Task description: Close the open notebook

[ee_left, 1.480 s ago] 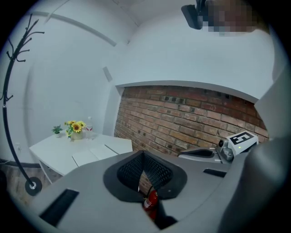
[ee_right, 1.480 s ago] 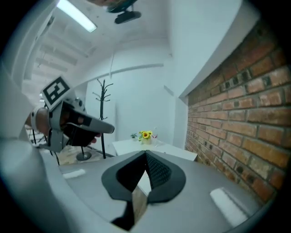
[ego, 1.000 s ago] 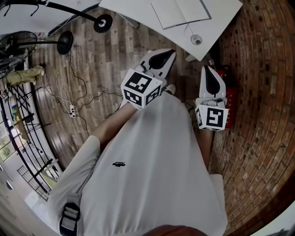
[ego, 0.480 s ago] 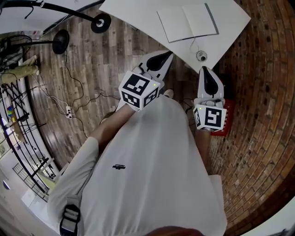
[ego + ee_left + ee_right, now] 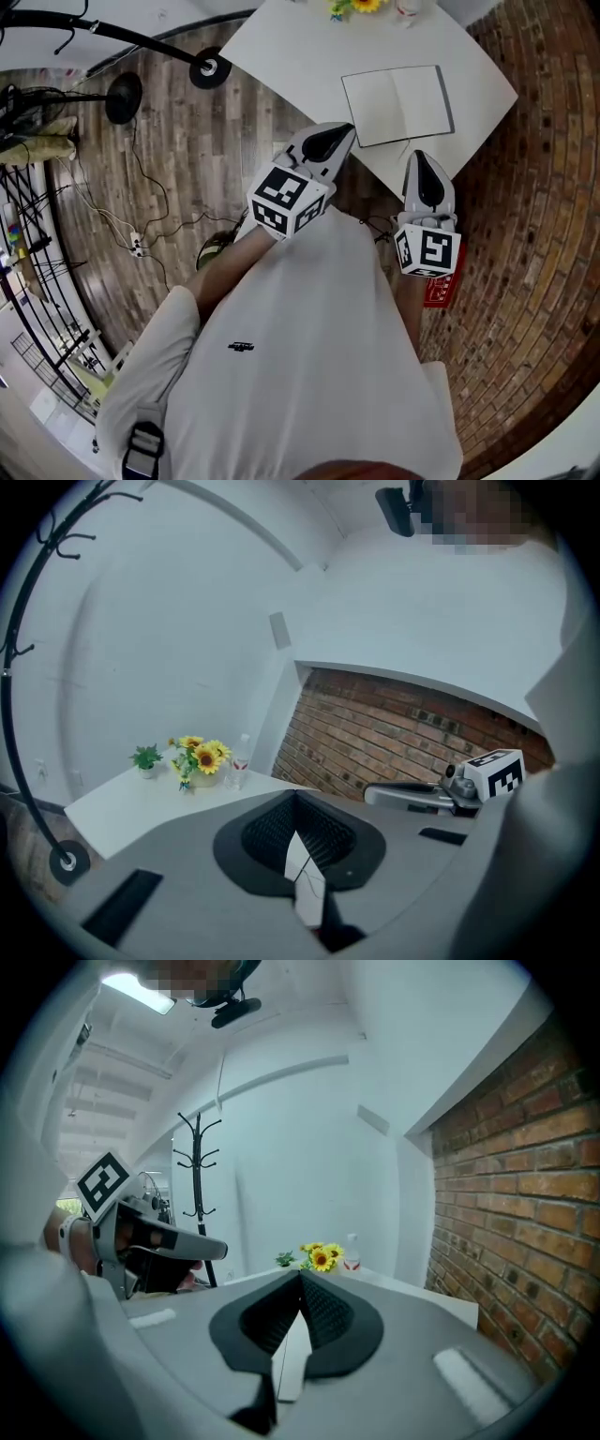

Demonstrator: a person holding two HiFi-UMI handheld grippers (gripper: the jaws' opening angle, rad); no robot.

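A white-paged notebook point(image 5: 400, 105) lies open and flat on the white table point(image 5: 281, 47), in the frame's upper right.

sunflowers point(image 5: 206, 757), brick wall point(image 5: 511, 1194), coat stand point(image 5: 198, 1204)

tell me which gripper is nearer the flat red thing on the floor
Right. The right gripper sits just above the flat red thing in the head view; the left gripper is far off to its upper left.

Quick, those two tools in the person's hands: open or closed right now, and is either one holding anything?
Left tool: closed, holding nothing.
Right tool: closed, holding nothing.
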